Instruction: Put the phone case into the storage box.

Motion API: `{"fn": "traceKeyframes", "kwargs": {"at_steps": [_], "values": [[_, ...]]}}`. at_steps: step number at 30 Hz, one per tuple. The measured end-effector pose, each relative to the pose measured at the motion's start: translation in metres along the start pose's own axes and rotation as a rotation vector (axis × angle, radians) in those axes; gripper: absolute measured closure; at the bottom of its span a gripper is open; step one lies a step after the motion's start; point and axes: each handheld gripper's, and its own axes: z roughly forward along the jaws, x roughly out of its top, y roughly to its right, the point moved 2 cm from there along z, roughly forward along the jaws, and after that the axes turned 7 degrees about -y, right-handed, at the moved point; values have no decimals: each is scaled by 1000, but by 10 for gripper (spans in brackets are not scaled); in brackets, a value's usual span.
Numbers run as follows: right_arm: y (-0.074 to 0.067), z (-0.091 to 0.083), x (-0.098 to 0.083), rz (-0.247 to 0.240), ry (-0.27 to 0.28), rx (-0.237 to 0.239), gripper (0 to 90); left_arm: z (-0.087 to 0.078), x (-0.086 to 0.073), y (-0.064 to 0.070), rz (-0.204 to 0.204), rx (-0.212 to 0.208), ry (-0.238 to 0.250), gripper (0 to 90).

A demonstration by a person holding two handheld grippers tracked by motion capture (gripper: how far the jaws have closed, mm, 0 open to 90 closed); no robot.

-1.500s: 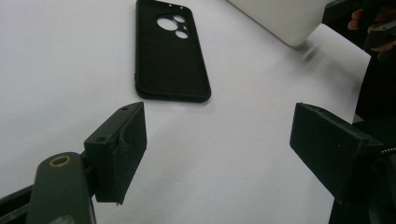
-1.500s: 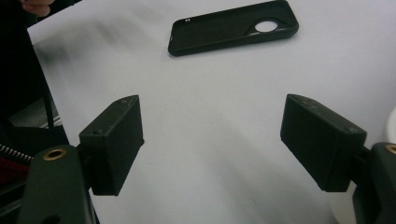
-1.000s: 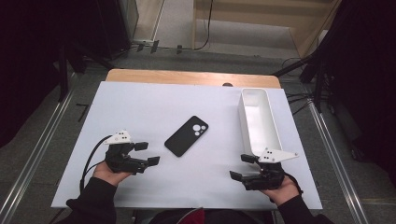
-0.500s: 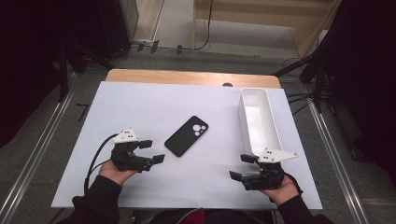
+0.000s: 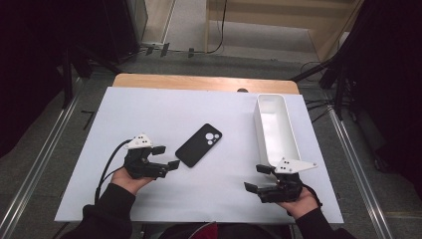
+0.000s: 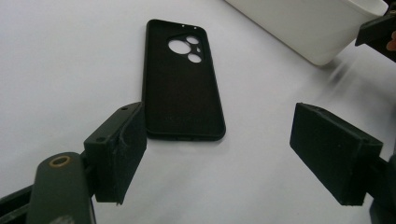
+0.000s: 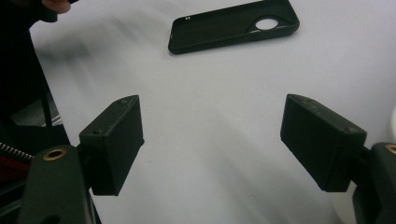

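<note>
The step in hand looked like the approach to a pick: the L gripper (image 5: 166, 156) sat just beside the near end of the black phone case (image 5: 198, 145), jaws spread wide w/ nothing between them, not yet touching it. The case lay flat, camera cutouts up and away from the person, roughly mid-table on the white table sheet (image 5: 164, 107), well apart from the long white bin (image 5: 276, 127) at the right. The R gripper (image 5: 261, 178) rested near the front edge below the bin, also wide open and empty. Next move, as I judged it: the L gripper needed to slide fwd so the case's short end came between the jaws, then close; since the case was thin and flat, the jaws probably had to tip low or catch an edge, else they'd skate over it. The left gripper view gave what the high view didn't: the case's (image 6: 181, 79) bottom edge sitting just past one jaw, off-centre in the gap, so some sideways correction seemed needed. The right gripper view showed the case (image 7: 233, 25) far off, confirming that hand was idle.
</note>
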Motion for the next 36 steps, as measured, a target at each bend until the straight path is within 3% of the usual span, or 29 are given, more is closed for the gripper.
{"fn": "traceKeyframes", "kwargs": {"at_steps": [18,36], "values": [[-1,0,0,8,-6,1,200,15,14,-6,-19,0,-1,190],[0,0,0,12,-11,1,199,32,36,-3,4,32,3,190]]}}
